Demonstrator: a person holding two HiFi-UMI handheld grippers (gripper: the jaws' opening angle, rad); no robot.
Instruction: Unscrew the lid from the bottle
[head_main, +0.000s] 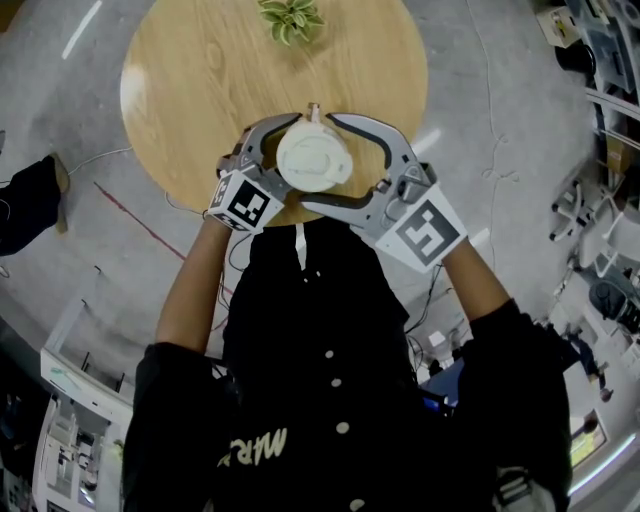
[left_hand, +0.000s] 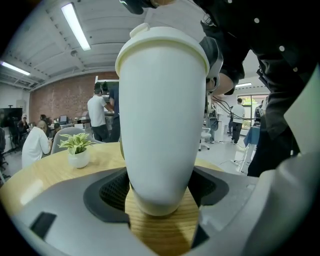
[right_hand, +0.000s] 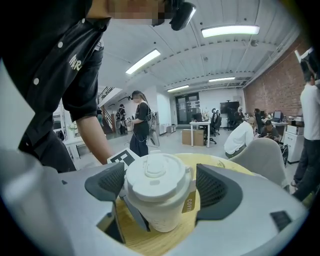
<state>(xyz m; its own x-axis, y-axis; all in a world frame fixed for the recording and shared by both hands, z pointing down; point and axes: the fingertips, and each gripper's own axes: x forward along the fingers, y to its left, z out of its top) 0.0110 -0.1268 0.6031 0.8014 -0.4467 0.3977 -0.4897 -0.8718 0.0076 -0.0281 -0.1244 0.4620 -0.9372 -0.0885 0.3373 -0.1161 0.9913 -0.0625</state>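
Note:
A white paper cup (head_main: 313, 158) with a white plastic lid (right_hand: 157, 177) stands near the front edge of the round wooden table (head_main: 200, 80). My left gripper (head_main: 285, 160) comes in from the left. Its jaws are closed on the cup's lower body (left_hand: 160, 125), and both dark pads touch it just above the base. My right gripper (head_main: 325, 162) reaches in from the right at lid height. Its jaws sit on either side of the lid; the left pad is against the rim, while a thin gap shows at the right pad (right_hand: 212, 187). In the right gripper view, one left jaw presses the cup's side.
A small potted plant (head_main: 290, 18) stands at the table's far edge, also visible as the plant (left_hand: 77, 150). The table's front edge lies just under the grippers, against the person's body. People (left_hand: 97, 112) and a chair (right_hand: 260, 155) fill the room behind.

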